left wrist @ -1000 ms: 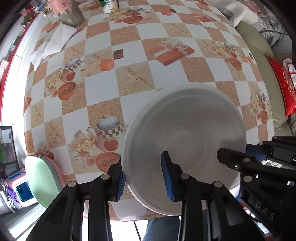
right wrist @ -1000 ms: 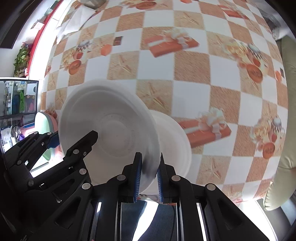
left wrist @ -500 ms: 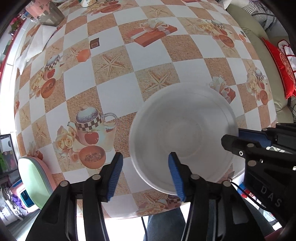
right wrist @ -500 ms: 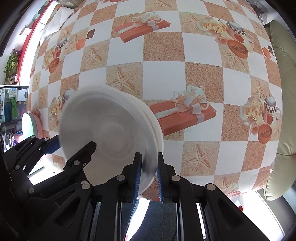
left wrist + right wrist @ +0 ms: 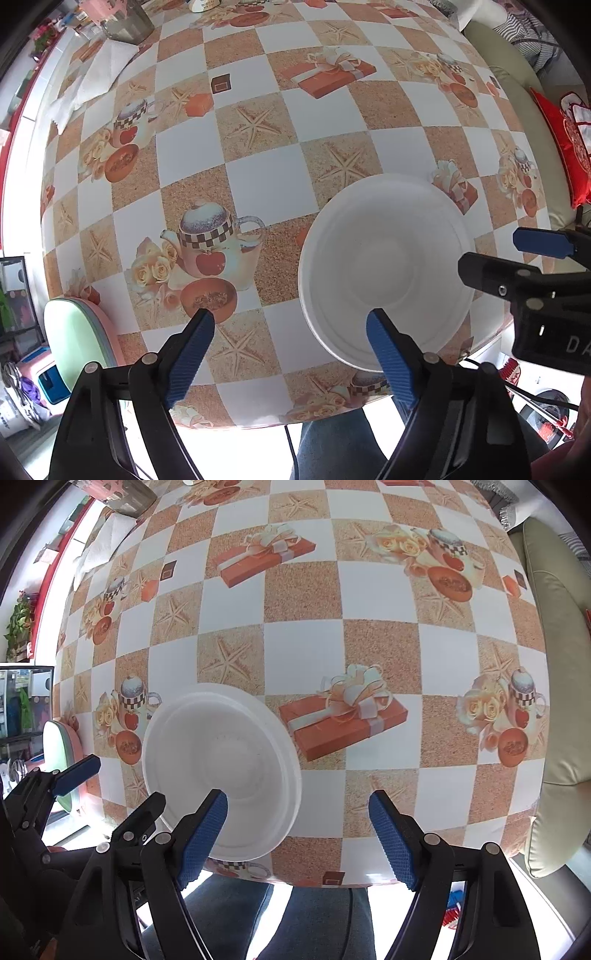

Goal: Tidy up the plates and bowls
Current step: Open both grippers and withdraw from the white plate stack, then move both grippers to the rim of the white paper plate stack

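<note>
A white foam bowl sits nested on another white dish near the table's front edge; it also shows in the right wrist view. My left gripper is open and empty, above and just left of the bowl. My right gripper is open and empty, just right of the bowl. The right gripper's fingers show at the right of the left wrist view, and the left gripper's fingers at the left of the right wrist view.
The table has a checked cloth printed with teapots, starfish and gift boxes. White paper napkins and a metal container lie at the far left. A green stool stands at the left, a beige sofa at the right.
My right gripper has let go of the bowl, leaving it stacked on the other dish, and opened wide. My left gripper has opened wider and shifted left. Both have drawn back.
</note>
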The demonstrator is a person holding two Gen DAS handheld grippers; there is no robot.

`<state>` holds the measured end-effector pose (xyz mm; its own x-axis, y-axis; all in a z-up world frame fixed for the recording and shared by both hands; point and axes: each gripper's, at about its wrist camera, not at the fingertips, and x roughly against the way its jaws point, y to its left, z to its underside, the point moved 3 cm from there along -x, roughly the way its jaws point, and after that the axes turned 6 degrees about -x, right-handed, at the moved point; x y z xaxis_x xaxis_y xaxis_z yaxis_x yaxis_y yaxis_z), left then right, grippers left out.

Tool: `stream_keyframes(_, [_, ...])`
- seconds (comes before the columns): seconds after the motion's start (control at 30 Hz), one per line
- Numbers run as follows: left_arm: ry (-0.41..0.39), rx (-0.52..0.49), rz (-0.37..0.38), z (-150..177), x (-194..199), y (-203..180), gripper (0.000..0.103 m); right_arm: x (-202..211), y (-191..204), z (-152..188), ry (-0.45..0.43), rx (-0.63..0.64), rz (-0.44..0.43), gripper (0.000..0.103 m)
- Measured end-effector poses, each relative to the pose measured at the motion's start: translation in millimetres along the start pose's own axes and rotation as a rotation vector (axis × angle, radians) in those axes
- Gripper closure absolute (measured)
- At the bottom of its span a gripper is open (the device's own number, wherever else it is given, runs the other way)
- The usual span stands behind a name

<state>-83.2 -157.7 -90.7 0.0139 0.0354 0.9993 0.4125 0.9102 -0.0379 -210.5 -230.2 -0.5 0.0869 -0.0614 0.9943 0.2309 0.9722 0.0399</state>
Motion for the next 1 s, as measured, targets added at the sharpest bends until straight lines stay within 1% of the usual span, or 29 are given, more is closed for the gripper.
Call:
stream_keyframes(0.07, [-0.01, 0.005, -0.003, 0.2, 2.0, 2.1, 0.0, 0.7, -1.8, -0.6, 0.001, -0.008, -0.013, 0.023])
stream_keyframes(0.1, [-0.015, 0.007, -0.009, -0.1, 2.7, 2.6, 0.0, 1.1, -2.6, -0.7, 0.002, -0.013, -0.02, 0.023])
stream_keyframes(0.13, [-0.016, 0.006, -0.013, -0.2, 2.7, 2.9, 0.0, 1.5, -2.9, -0.4, 0.001, -0.014, -0.026, 0.016])
stream_keyframes(0.17, [-0.011, 0.005, -0.015, -0.4, 2.0, 2.9, 0.0, 1.5, -2.4, -0.3, -0.001, -0.014, -0.028, 0.001])
stream_keyframes(0.2, [-0.004, 0.008, -0.014, -0.9, 1.0, 3.5, 0.0, 2.9, -2.5, -0.1, -0.008, -0.014, -0.033, 0.0])
stream_keyframes(0.33, [0.02, 0.019, 0.004, 3.1, -3.1, 9.4, 0.0, 2.7, 1.8, 0.2, -0.018, -0.001, -0.024, 0.0])
stream_keyframes(0.5, [0.033, 0.021, -0.003, 7.8, -7.4, 8.6, 0.0, 0.3, 1.7, 2.5, -0.004, -0.004, -0.011, 0.0])
stream_keyframes(0.7, [0.035, 0.028, -0.009, 7.8, -10.2, 6.7, 0.0, -5.4, 5.5, 6.2, 0.021, 0.012, 0.003, 0.0])
stream_keyframes(1.0, [0.039, 0.041, -0.009, 8.4, -9.3, 11.2, 0.0, -6.8, 5.7, 6.1, 0.036, 0.016, 0.011, 0.0])
